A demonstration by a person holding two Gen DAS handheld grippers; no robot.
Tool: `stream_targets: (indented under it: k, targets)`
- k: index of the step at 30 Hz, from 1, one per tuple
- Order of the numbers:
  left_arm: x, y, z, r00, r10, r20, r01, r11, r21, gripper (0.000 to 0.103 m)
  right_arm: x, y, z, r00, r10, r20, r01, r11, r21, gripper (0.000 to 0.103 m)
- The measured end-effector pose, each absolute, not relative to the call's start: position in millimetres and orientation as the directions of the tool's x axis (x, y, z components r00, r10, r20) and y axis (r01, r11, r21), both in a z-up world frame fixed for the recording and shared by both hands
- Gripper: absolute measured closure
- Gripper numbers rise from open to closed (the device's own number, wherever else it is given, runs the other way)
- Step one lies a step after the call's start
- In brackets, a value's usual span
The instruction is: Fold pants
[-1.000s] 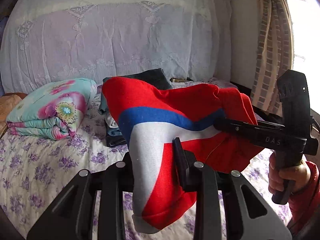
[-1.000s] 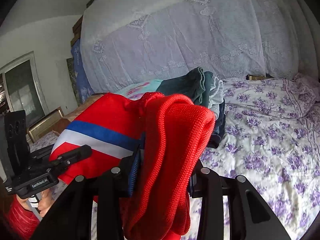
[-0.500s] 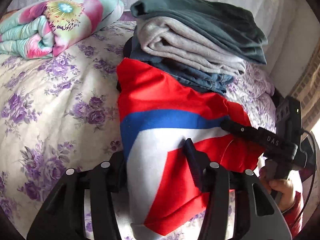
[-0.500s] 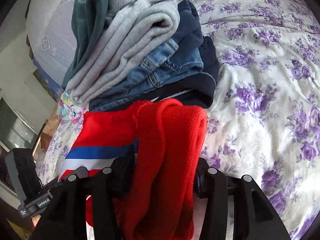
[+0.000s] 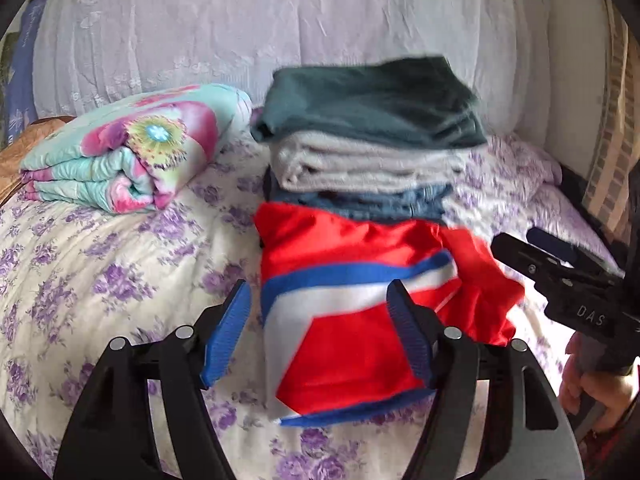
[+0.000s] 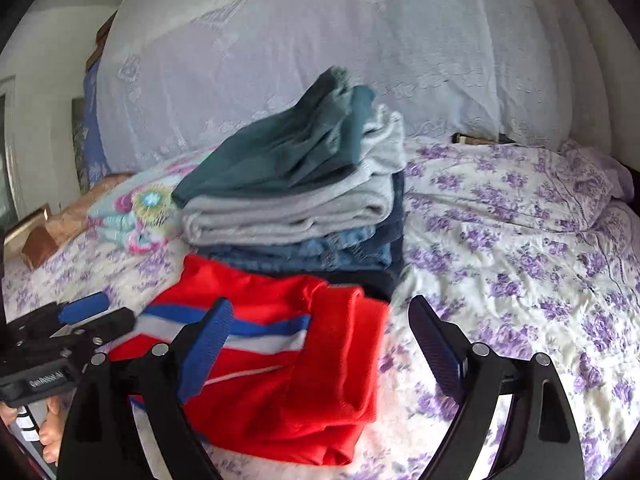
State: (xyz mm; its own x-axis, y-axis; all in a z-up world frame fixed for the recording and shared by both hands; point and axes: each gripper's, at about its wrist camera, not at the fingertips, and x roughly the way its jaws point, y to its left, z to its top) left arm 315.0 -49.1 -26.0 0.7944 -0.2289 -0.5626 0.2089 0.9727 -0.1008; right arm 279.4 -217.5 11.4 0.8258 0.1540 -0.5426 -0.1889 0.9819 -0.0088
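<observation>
The folded red pants (image 5: 352, 344) with blue and white stripes lie on the floral bedspread, just in front of a stack of folded clothes (image 5: 368, 140). They also show in the right wrist view (image 6: 276, 376). My left gripper (image 5: 320, 328) is open and empty, its jaws spread on either side of the pants' left part. My right gripper (image 6: 320, 344) is open and empty above the pants' right end. The right gripper also shows at the right edge of the left wrist view (image 5: 560, 276), and the left gripper at the left edge of the right wrist view (image 6: 72, 328).
The stack (image 6: 296, 196) holds dark green, grey, denim and dark garments. A folded floral quilt (image 5: 120, 152) lies to its left. The purple-flowered bedspread (image 6: 520, 260) stretches to the right. A lace-covered headboard (image 5: 280, 24) stands behind, and a curtain (image 5: 616, 160) hangs at the right.
Both grippers have let go of the red pants and opened. The pants now lie flat on the bed in front of the stack, and both grippers have drawn back a little.
</observation>
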Motion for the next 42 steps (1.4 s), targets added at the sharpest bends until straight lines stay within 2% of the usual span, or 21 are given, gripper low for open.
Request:
stream_targets:
  k: [3,5,6,8,13,15,18,22,26,29,42]
  targets:
    - [332.7,-66.2,-49.7,0.711,-0.141,-0.689,0.194,0.981,-0.001,0.029,304.9,-206.0,-23.7,0.678,0.068,-0.732,-0.176,0.982,-0.072,0.008]
    - [336.4,-55.0,-52.9,0.686,-0.189,-0.703,0.189,0.979,-0.080,0.015,312.0,-220.6,-26.3,0.643,0.137,-0.753,-0.172,0.985,0.032,0.004]
    - [339.1,-49.8,-56.4,0.672,-0.199,-0.713,0.175,0.979,-0.108,0.012,313.6,-226.6,-28.2,0.629,0.169,-0.759,-0.166,0.983,0.081,0.004]
    - [338.4,-42.1,-57.4,0.668,-0.211,-0.714,0.153,0.978,-0.145,0.009,305.0,-233.1,-22.1,0.667,0.153,-0.729,-0.124,0.988,0.094,0.004]
    - [301.9,-50.6,-42.7,0.757,-0.097,-0.646,0.135,0.991,0.010,0.007,245.4,-235.1,2.1,0.830,-0.036,-0.557,0.040,0.999,-0.005,0.004]
    - [283.1,-51.2,-37.0,0.777,-0.087,-0.624,0.134,0.991,0.029,0.005,222.8,-235.8,1.2,0.823,-0.026,-0.567,0.040,0.999,0.011,0.003]
    - [255.4,-49.9,-31.4,0.801,-0.099,-0.590,0.150,0.988,0.038,0.005,206.0,-228.9,-2.9,0.776,0.091,-0.625,-0.078,0.996,0.048,0.003]
    - [233.1,-47.8,-26.9,0.842,-0.070,-0.536,0.116,0.992,0.053,0.005,200.9,-211.2,-9.0,0.747,0.025,-0.664,-0.088,0.994,-0.062,0.003]
    - [238.5,-32.0,-28.8,0.820,-0.060,-0.570,0.064,0.998,-0.013,0.005,208.8,-217.0,-19.8,0.699,0.038,-0.714,-0.071,0.997,-0.017,0.004]
    - [244.9,-29.0,-35.6,0.786,-0.064,-0.615,0.055,0.998,-0.033,0.005,207.0,-226.2,-21.9,0.696,0.051,-0.716,-0.037,0.999,0.035,0.004]
    - [234.0,-55.2,-33.3,0.817,-0.044,-0.575,0.117,0.989,0.089,0.005,203.3,-218.1,-19.7,0.712,0.033,-0.701,-0.051,0.999,-0.004,0.004]
